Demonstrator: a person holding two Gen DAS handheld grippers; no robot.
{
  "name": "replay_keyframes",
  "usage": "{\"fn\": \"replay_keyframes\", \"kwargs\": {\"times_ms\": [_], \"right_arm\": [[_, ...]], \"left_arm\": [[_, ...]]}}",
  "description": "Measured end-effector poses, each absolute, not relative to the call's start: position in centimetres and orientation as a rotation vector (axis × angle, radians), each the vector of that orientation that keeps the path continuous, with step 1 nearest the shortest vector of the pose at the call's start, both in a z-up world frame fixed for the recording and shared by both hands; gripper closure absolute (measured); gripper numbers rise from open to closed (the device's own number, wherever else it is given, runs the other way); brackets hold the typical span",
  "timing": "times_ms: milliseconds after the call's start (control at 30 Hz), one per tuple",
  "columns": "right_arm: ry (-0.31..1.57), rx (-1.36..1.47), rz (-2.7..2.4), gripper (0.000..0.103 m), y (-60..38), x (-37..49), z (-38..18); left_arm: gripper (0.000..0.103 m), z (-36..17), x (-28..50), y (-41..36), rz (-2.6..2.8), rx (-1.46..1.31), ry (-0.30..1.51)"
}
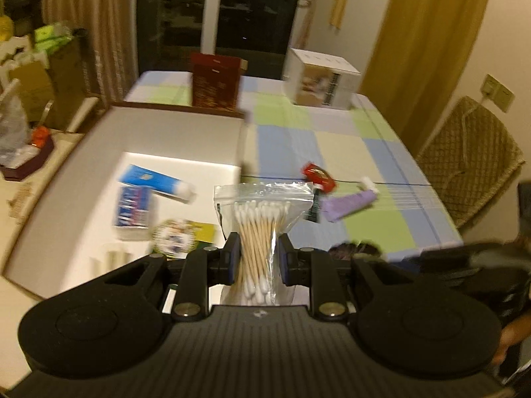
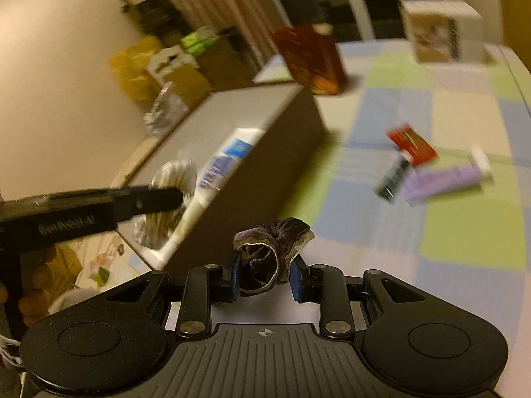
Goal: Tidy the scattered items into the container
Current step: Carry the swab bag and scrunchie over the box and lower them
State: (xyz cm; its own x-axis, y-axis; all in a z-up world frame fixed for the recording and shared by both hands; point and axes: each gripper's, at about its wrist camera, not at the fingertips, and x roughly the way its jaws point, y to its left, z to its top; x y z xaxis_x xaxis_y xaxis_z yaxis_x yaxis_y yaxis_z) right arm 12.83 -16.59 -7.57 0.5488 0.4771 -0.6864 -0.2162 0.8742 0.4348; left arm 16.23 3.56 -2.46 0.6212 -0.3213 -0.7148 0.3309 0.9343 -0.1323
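Note:
My left gripper (image 1: 256, 260) is shut on a clear zip bag of cotton swabs (image 1: 262, 219), held upright above the right wall of the open box (image 1: 176, 129). Inside the box lie a blue-and-white tube (image 1: 156, 180), a blue pack (image 1: 134, 210) and a round printed item (image 1: 174, 237). My right gripper (image 2: 265, 280) is shut on a dark purple velvet scrunchie (image 2: 270, 242), beside the box (image 2: 265, 152). The left gripper (image 2: 99, 204) with its swab bag (image 2: 172, 185) shows at the left of the right wrist view. On the checked tablecloth lie a red packet (image 1: 318, 175), a purple tube (image 1: 348, 200) and a dark stick (image 2: 393, 179).
A dark red gift bag (image 1: 215, 81) and a white carton (image 1: 320, 79) stand at the table's far end. A woven chair (image 1: 471, 162) is at the right. Bags and boxes (image 2: 172, 66) crowd the floor left of the table. A hand (image 2: 33, 285) holds the left gripper.

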Motion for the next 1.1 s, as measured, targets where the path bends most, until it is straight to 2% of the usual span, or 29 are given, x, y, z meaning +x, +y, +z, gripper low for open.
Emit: {"fn": "replay_keyframes", "kwargs": {"times_ms": [233,400,700,1033,1067,1100], "right_arm": [[0.816,0.183,0.508,0.071,-12.9,19.0,-4.2],[0.782,0.059,0.541,0.071,-11.1,24.5,-3.9],[0.842,-0.216,0.603,0.071,-8.1,32.7,-8.3],[0.9,-0.578,0.628,0.07,-5.6,37.0,-13.7],[0.905,-0.595,0.637,0.063,-5.6,37.2,-14.0],[0.907,-0.603,0.648,0.038,-5.7,37.4,-14.1]], "left_arm": [[0.084,-0.5,19.8,7.4,-0.335,0.058,0.788],[0.084,-1.1,23.4,8.4,-0.333,0.059,0.807],[0.084,-3.9,28.9,8.8,-0.305,0.03,0.866],[0.084,-7.8,31.9,9.0,-0.281,-0.021,0.939],[0.084,-8.1,32.0,9.0,-0.282,-0.023,0.945],[0.084,-8.4,32.1,9.0,-0.283,-0.025,0.95]]}}
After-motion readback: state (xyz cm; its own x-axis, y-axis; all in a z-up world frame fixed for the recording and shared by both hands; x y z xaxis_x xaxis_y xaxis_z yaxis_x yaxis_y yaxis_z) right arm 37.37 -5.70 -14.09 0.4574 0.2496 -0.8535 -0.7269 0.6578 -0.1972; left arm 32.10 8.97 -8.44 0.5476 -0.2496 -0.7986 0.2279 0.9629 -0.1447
